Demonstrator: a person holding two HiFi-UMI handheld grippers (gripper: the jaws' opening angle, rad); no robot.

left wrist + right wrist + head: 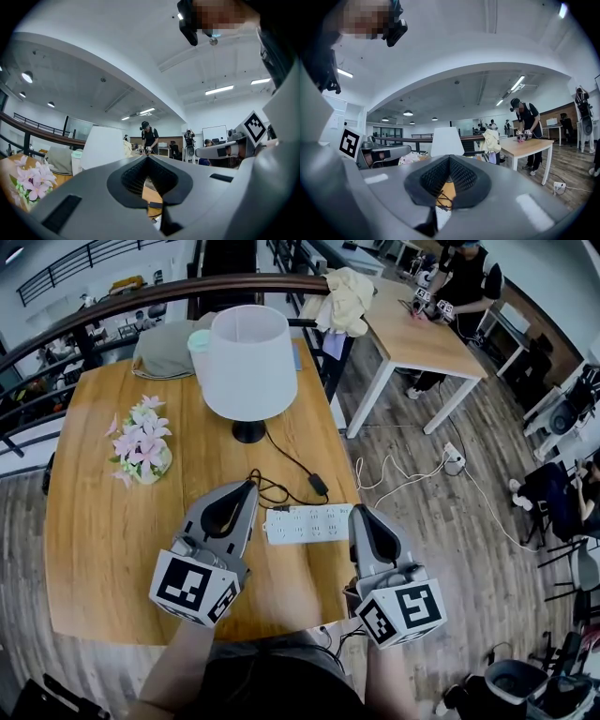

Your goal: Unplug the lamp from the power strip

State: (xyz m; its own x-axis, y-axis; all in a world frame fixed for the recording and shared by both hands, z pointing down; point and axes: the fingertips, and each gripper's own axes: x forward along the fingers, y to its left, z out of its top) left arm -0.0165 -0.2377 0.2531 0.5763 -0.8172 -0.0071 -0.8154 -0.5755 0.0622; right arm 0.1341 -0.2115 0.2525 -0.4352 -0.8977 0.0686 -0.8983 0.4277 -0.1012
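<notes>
A lamp [248, 362] with a white shade stands at the far side of the wooden table [103, 540]. Its black cord [298, 468] runs past an in-line block to a white power strip [309, 523] lying near the front edge, where it joins the strip's left end. My left gripper [247, 487] hovers just left of the strip, shut and holding nothing. My right gripper [361, 513] hovers at the strip's right end, also shut and holding nothing. The left gripper [147, 157] looks toward the lamp [105, 145]. The right gripper [449, 158] sees the lamp [446, 141] and a loop of cord [443, 201].
A vase of pink flowers [141, 451] stands on the table's left. A grey cushion [169, 348] and a teal cup [199, 341] lie behind the lamp. A second table [412, 338] with a person [464, 282] stands at the far right. White cable [412, 474] trails on the floor.
</notes>
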